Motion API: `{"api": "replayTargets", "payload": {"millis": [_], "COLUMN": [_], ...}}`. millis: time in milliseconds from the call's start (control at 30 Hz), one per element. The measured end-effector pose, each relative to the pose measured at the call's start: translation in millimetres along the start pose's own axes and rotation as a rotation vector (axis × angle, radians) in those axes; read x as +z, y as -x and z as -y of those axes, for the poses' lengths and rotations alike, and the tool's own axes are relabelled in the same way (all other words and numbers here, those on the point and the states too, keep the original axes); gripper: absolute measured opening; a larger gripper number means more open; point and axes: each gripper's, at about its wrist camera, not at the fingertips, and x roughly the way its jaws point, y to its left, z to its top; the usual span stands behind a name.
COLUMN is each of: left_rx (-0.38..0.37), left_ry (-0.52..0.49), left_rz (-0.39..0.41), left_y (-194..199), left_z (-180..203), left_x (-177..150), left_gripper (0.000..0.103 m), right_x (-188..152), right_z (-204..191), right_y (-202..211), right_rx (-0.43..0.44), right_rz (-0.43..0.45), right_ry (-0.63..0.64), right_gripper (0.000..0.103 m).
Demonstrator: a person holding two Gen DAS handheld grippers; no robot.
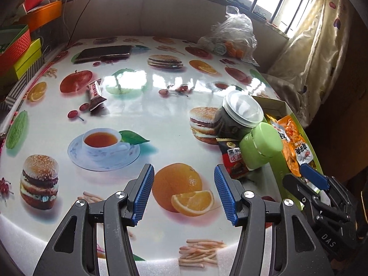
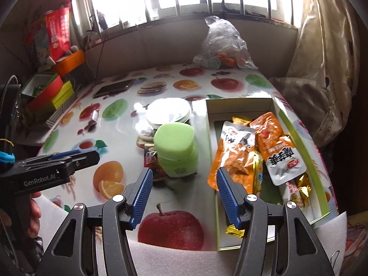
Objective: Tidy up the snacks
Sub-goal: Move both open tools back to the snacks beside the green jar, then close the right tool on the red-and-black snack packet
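Observation:
My left gripper [image 1: 183, 172] is open and empty above the fruit-print tablecloth, over a printed orange. A small brown wrapped snack [image 1: 95, 94] lies far off to its upper left. A red-and-black snack packet [image 1: 232, 161] lies to its right, partly under a green lidded tub [image 1: 262, 147] and beside a dark jar with a white lid [image 1: 241, 112]. My right gripper [image 2: 185, 172] is open and empty just in front of the green tub [image 2: 176, 147], at the left wall of the snack box [image 2: 264, 102]. Orange packets [image 2: 234, 151] and small candies lie inside that box.
A phone [image 2: 113, 88] lies at the far left of the table. A clear plastic bag [image 2: 220, 46] with fruit stands at the far edge. Coloured boxes [image 2: 50, 92] are stacked off the table's left side. A curtain [image 2: 322, 80] hangs on the right.

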Motion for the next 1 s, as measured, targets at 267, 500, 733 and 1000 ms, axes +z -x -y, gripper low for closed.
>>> {"api": "replayTargets", "payload": {"millis": [267, 500, 733, 1000], "left_rx": [0.014, 0.021, 0.009, 0.003], "left_ry": [0.046, 0.085, 0.100, 0.119], "left_rz": [-0.011, -0.021, -0.026, -0.035], "left_y": [-7.0, -13.6, -18.1, -23.7], "left_z": [-31.5, -53.3, -61.9, -71.9], "left_x": [0.7, 1.6, 3.7, 5.6], "left_gripper": [0.056, 0.056, 0.056, 0.056], "right_x": [-6.8, -3.2, 0.8, 4.9], "right_z": [-31.7, -53.5, -56.2, -66.2], "right_y": [-29.7, -50.5, -72.1, -85.6], "right_rx": [0.059, 0.045, 0.023, 0.119], "right_rz": [-0.027, -0.023, -0.058, -0.100], "right_ry": [0.033, 0.069, 0.054, 0.061], "right_gripper": [0.058, 0.058, 0.058, 0.058]}}
